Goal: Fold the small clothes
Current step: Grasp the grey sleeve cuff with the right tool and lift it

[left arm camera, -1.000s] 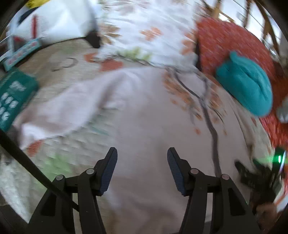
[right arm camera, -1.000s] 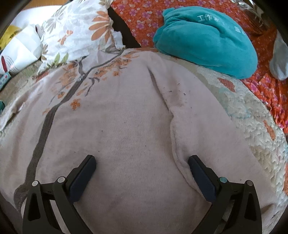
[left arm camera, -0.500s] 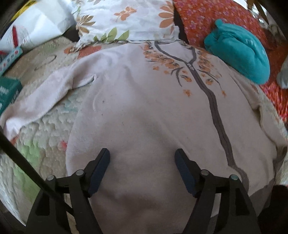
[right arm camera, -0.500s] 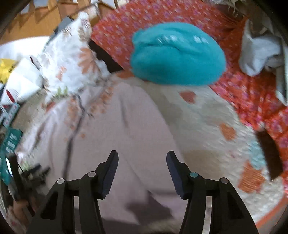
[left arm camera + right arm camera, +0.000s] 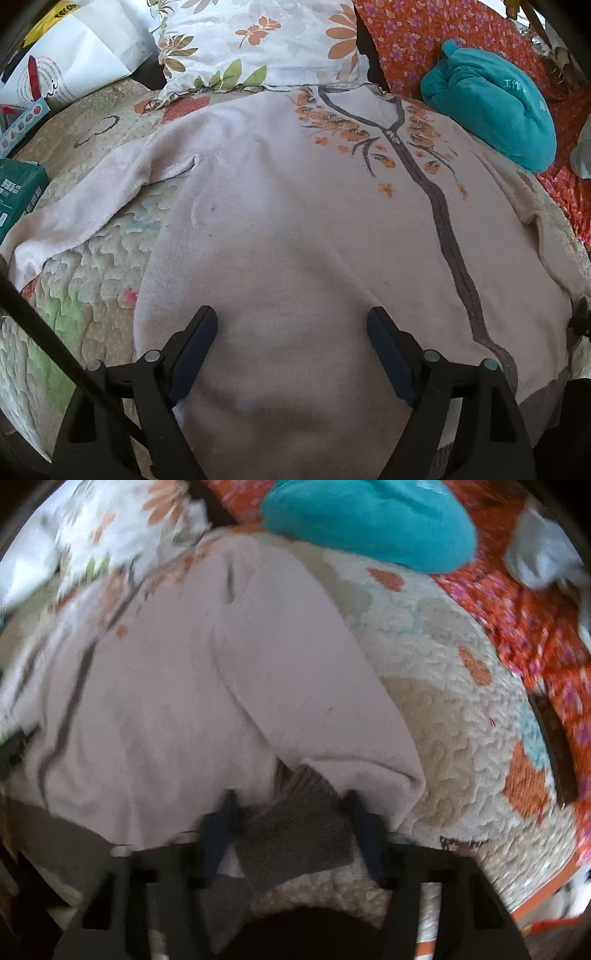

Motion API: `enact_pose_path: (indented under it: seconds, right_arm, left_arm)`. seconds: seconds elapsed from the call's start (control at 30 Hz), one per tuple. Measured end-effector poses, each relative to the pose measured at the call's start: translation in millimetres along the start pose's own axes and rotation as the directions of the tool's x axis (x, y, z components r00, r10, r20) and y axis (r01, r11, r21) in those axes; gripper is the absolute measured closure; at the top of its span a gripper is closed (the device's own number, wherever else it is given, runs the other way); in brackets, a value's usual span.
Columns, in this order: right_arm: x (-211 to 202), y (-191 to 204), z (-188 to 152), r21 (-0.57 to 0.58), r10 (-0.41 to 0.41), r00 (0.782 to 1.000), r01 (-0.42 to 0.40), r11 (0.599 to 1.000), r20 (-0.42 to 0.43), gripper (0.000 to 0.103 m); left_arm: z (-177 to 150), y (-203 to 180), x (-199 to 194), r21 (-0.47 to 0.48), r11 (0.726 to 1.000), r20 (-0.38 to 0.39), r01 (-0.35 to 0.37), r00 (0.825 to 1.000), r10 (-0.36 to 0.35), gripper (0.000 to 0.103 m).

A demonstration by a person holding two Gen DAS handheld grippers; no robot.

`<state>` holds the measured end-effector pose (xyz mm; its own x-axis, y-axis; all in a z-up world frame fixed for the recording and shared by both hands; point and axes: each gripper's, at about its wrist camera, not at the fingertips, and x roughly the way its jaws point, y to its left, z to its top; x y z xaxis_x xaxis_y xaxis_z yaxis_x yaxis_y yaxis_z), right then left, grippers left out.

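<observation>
A pale pink sweater (image 5: 280, 206) with orange blossoms and a grey zip strip lies flat on the quilt, its left sleeve (image 5: 92, 206) spread outward. My left gripper (image 5: 291, 317) hovers over the sweater's lower body. Its jaws are opening and nothing is between them. In the blurred right wrist view, my right gripper (image 5: 290, 797) is at the sweater's (image 5: 166, 686) lower right corner, jaws closing. The grey ribbed hem (image 5: 295, 823) lies between them. Pink cloth of the body and right sleeve (image 5: 314, 672) drapes over both fingertips. No firm pinch shows.
A teal plush bundle (image 5: 491, 107) lies on the orange flowered cover (image 5: 406, 40) at the back right. A floral pillow (image 5: 258, 40) and a white bag (image 5: 85, 51) sit behind the sweater. A green box (image 5: 18, 192) lies at the left. The quilt (image 5: 461, 709) extends right.
My right gripper swung from the sweater's middle to its lower right corner, its wide jaws narrowing around the grey hem. My left gripper's jaws widened as it settled lower over the sweater.
</observation>
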<state>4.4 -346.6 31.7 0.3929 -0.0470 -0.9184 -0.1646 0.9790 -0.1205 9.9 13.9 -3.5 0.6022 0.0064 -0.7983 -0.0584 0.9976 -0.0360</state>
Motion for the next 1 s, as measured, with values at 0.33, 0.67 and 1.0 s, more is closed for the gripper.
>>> enact_pose_path:
  seconds: [0.33, 0.67, 1.0]
  right_arm:
    - [-77, -98, 7, 0.098, -0.476, 0.873, 0.467, 0.879, 0.106, 0.09]
    - [-72, -174, -60, 0.448, -0.261, 0.963, 0.205, 0.87, 0.066, 0.057]
    - [-18, -212, -81, 0.719, -0.047, 0.992, -0.054, 0.693, 0.12, 0.04]
  left_arm:
    - [4, 0, 0, -0.026, 1.0, -0.028, -0.009, 1.0, 0.008, 0.02]
    - [3, -2, 0, -0.028, 0.999, -0.019, -0.017, 1.0, 0.017, 0.019]
    - [2, -7, 0, -0.034, 0.999, -0.011, -0.021, 1.0, 0.02, 0.019]
